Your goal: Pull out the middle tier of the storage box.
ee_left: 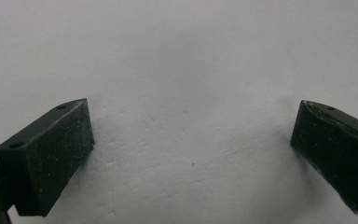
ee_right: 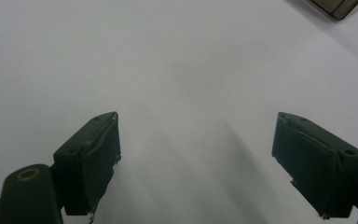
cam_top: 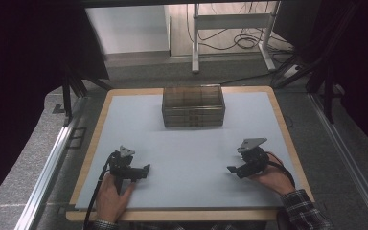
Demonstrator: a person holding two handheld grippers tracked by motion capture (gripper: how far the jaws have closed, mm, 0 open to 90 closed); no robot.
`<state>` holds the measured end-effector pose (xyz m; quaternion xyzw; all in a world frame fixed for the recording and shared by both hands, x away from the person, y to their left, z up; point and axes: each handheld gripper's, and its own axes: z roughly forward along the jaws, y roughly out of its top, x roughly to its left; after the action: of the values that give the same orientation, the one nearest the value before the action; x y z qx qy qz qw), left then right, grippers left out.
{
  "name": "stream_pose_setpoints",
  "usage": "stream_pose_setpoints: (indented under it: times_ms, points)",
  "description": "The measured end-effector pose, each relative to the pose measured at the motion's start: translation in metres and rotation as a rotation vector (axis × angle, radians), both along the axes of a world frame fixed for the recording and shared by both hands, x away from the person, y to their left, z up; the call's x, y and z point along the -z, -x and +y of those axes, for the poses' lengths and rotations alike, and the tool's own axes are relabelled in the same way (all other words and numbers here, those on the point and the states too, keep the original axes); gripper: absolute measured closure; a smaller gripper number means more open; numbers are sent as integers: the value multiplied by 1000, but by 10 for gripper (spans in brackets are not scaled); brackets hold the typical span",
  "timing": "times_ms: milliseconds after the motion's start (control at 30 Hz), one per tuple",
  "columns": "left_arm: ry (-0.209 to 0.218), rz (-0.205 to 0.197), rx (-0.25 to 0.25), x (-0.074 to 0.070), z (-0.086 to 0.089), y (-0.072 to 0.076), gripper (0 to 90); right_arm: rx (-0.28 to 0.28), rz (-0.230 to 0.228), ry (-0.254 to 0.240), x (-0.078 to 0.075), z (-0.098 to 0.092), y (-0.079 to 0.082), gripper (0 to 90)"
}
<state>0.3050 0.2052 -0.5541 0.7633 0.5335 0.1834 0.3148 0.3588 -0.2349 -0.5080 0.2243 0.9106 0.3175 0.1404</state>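
With both the left gripper (cam_top: 146,168) and right gripper (cam_top: 231,169) spread-fingered and empty above the table (cam_top: 191,143), the clear compartment box (cam_top: 193,106) far beyond their fingertips could slide if nudged carelessly.

a brown see-through compartment box (cam_top: 193,106) sits level at the far middle of my bench (cam_top: 187,158), lid shut, well apart from me.

A matt white table top (cam_top: 187,158) edged in pale wood carries a glossy, translucent brown plastic box (cam_top: 193,106).
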Motion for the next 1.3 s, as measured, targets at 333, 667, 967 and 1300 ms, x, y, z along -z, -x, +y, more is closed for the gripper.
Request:
stream_pose_setpoints:
  times_ms: [333,667,967,1300]
  points:
    - [-1,2,0,0,0,0,0,8,-10,21,-2,4,0,162]
    - [-1,1,0,0,0,0,0,0,-78,78,-5,13,1,172]
    - [1,-1,0,0,0,0,0,-8,-132,136,-10,19,0,196]
    - [1,-1,0,0,0,0,0,-2,-156,155,-13,25,-5,198]
